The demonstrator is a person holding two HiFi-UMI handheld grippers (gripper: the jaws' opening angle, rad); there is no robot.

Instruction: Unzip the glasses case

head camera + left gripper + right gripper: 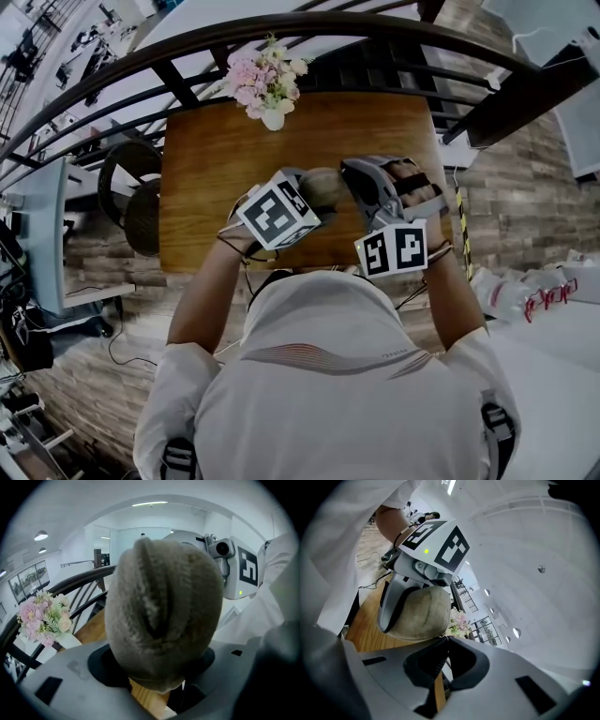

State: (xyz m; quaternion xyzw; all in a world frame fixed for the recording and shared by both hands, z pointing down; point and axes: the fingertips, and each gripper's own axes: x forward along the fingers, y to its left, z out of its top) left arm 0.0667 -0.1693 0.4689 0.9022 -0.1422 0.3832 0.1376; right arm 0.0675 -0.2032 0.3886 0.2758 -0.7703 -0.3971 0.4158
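1. The left gripper (153, 670) is clamped on the case (164, 616). Its fingers stand wide apart because the plush grey-brown body fills the whole gap between them. I judge this a steadying hold, so that a pull on the zip meets resistance rather than dragging the case along.
2. The case sits end-on to the left gripper view, with a long groove running down its face. This is probably the zip line, though no teeth or tab can be made out in the pile.
3. In the head view the case (325, 186) is over the near half of the table (211, 155), between the 2 grippers and close to the person's chest. Whether it rests on the wood or hangs just above it does not show.
4. The right gripper (443, 641) has its fingers pressed together, with the tips just beside the case's lower edge. If a zip tab is pinched there, it is too small to see. A closed, narrow tip suits catching a small tab, which is likely why the right gripper comes in this way.
5. The case looks fully closed, so the task appears to be at its start. The next move calls for a sure pinch on the tab and a pull along the seam.
6. The soft pile may hide the tab or let the case twist in the grip.
7. A vase of flowers (269, 82) stands at the far edge, well apart from the work.
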